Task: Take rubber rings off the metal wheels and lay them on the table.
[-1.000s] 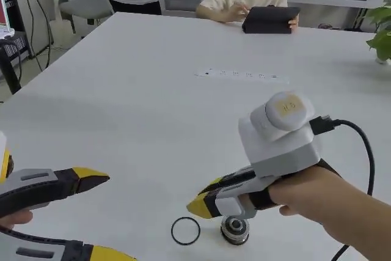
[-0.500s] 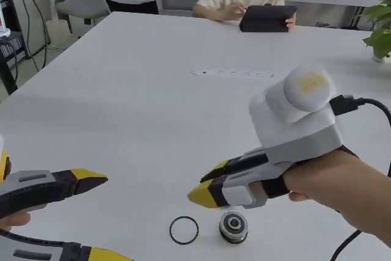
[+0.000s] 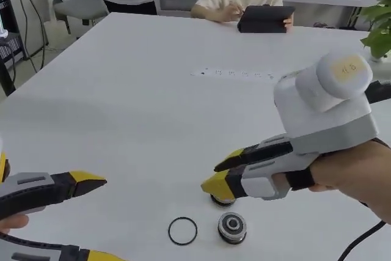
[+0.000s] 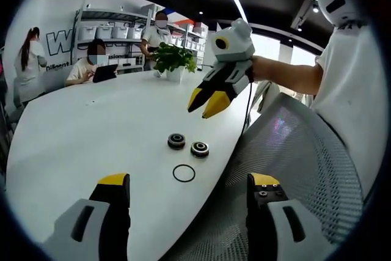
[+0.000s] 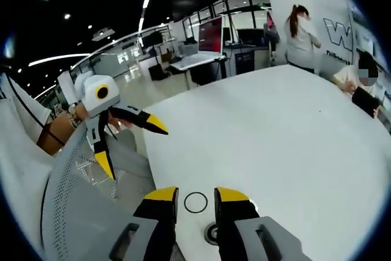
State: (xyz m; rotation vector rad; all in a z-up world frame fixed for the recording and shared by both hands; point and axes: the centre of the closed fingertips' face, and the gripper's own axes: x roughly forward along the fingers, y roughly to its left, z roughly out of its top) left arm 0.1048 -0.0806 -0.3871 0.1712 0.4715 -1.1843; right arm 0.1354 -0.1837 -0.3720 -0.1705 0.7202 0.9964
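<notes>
A thin black rubber ring [image 3: 182, 231] lies flat on the white table [image 3: 153, 108] at the bottom centre of the head view. Just to its right, apart from it, stands a small round silver metal wheel [image 3: 233, 227]. A second metal wheel [image 3: 220, 200] sits just above that one in the frame, half hidden under the yellow-tipped right gripper [image 3: 211, 176]. This gripper hangs over it at the lower right with its jaws a little apart and nothing between them. The yellow-tipped left gripper [image 3: 99, 217] is at the lower left corner, well apart from the ring, its jaws spread wide and empty. In the left gripper view both wheels sit side by side at the centre, with the ring below them.
</notes>
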